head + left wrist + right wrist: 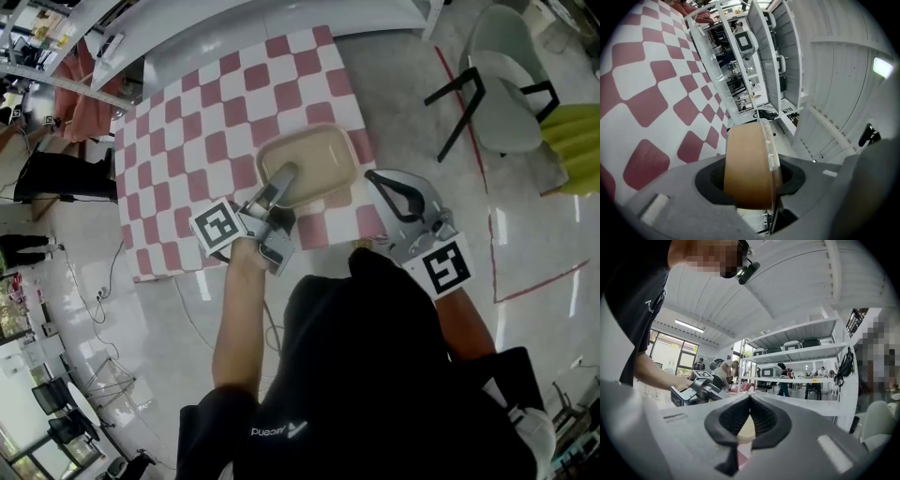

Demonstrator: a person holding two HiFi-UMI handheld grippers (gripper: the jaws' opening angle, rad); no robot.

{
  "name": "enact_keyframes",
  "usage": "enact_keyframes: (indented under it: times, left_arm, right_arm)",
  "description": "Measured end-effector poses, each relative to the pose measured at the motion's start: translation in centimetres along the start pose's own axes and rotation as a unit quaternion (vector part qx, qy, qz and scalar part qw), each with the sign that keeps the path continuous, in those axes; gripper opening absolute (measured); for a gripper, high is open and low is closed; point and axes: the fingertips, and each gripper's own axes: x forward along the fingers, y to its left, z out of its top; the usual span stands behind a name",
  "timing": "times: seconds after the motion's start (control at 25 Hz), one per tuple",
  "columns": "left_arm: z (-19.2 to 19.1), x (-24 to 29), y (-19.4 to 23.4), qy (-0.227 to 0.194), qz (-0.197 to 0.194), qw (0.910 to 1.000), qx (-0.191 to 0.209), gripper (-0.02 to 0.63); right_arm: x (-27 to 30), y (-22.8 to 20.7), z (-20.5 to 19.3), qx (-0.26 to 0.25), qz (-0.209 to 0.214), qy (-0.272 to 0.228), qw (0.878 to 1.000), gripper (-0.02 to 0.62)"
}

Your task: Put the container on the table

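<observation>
A person's black shirt (375,375) fills the bottom of the head view, with a bare forearm reaching up from each side of it. The left gripper (284,178), in the centre of the frame, has its jaws clamped on the near left wall of the tan rectangular container with a clear plastic lid (314,159). In the left gripper view this wall and the lid's rim stand edge-on between the two pads, which press on them from both sides. The container is over the table covered with a red-and-white checked cloth (187,141), close to the cloth's lower right corner. Whether its base rests on the cloth or hangs just above it cannot be told. The right gripper (378,180) is just right of the container, at the cloth's right edge. Its jaws are closed tip to tip with nothing gripped. A grey chair with black legs (506,84) stands on the pale floor at the upper right.
</observation>
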Motion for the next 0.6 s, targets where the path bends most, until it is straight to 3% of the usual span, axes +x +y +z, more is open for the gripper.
enact_keyframes:
  times: [0.28, 0.6]
  left_arm:
    - [2.4, 5.2, 2.7, 0.021, 0.027, 0.9993, 0.015, 0.195]
    - [3.5, 9.3, 6.1, 0.073, 0.055, 0.9953, 0.033, 0.195]
  right_arm:
    - [1.6, -3.7, -0.6, 0.007, -0.011, 0.0, 1.0, 0.003]
    - [2.1, -5.5, -0.5, 0.01, -0.062, 0.001, 0.998, 0.003]
